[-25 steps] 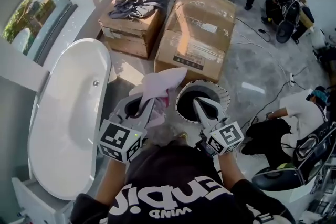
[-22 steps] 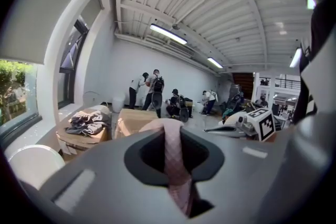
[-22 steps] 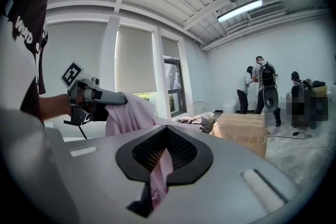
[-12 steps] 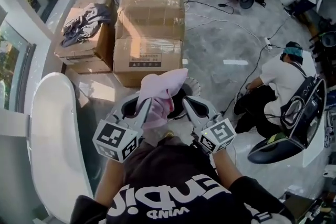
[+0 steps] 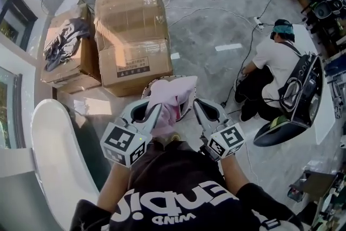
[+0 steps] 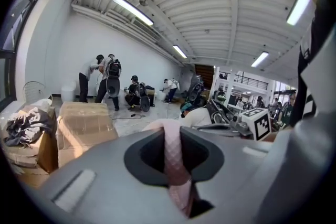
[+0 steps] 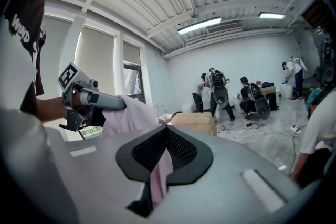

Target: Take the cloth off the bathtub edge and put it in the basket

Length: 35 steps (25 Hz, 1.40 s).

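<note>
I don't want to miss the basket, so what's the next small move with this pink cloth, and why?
Probably lower both hands together a little, then open. The left tongs and right tongs each pinch the pink waffle-textured cloth, which already hangs over the opening of the round, white-rimmed basket, so little sideways travel seems needed.

Your left gripper (image 6: 171,136) has its jaws closed on the pink cloth (image 6: 177,176), which runs as a narrow waffle-textured strip between them and bulges out over the far tips. To the left stand cardboard boxes (image 6: 84,126), the leftmost topped with a heap of dark clothes (image 6: 25,123). To the right, near your jaws, is a marker cube (image 6: 255,123). By the far white wall stand several people (image 6: 107,78), apparently with gear on their backs.
</note>
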{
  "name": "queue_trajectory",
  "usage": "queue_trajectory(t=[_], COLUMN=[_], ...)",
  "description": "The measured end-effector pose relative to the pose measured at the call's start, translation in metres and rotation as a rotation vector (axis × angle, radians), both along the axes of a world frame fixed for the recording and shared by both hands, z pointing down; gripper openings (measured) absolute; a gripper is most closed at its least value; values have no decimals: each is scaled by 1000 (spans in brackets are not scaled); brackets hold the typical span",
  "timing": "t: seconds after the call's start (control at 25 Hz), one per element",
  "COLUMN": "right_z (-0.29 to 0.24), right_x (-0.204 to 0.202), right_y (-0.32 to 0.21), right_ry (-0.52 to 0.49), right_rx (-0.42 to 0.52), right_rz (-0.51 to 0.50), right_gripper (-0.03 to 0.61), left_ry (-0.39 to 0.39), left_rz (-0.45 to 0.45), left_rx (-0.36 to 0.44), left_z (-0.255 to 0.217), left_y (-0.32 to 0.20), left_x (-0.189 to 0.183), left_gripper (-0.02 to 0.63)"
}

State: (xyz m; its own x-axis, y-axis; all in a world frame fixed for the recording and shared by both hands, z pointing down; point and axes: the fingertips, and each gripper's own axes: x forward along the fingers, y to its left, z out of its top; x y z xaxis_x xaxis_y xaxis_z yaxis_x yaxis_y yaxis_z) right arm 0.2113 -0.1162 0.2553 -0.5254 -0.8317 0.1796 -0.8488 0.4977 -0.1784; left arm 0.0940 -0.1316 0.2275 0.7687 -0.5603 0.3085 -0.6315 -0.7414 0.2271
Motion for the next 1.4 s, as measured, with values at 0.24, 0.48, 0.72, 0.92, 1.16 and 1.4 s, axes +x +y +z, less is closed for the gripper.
queue_trajectory(t=[0.24, 0.48, 0.72, 0.92, 1.16, 1.4], right_z=[4, -8, -10, -12, -2, 13], right_x=[12, 18, 28, 35, 35, 38], right_y=[-2, -17, -27, -27, -30, -29], right_ry=[4, 8, 8, 13, 14, 7], right_rx=[-4, 34, 40, 30, 23, 27], right_rz=[63, 76, 95, 98, 104, 108], right_gripper=[9, 9, 9, 9, 9, 9], left_ry=[-6, 21, 47, 107, 119, 103], left_rz=[71, 95, 154, 190, 220, 220], left_rx=[46, 99, 158, 160, 209, 224], left_z=[-15, -43, -87, -127, -149, -133], left_y=[-14, -33, -46, -55, -68, -71], left_x=[12, 16, 32, 40, 40, 45], left_gripper=[28, 28, 28, 28, 28, 28])
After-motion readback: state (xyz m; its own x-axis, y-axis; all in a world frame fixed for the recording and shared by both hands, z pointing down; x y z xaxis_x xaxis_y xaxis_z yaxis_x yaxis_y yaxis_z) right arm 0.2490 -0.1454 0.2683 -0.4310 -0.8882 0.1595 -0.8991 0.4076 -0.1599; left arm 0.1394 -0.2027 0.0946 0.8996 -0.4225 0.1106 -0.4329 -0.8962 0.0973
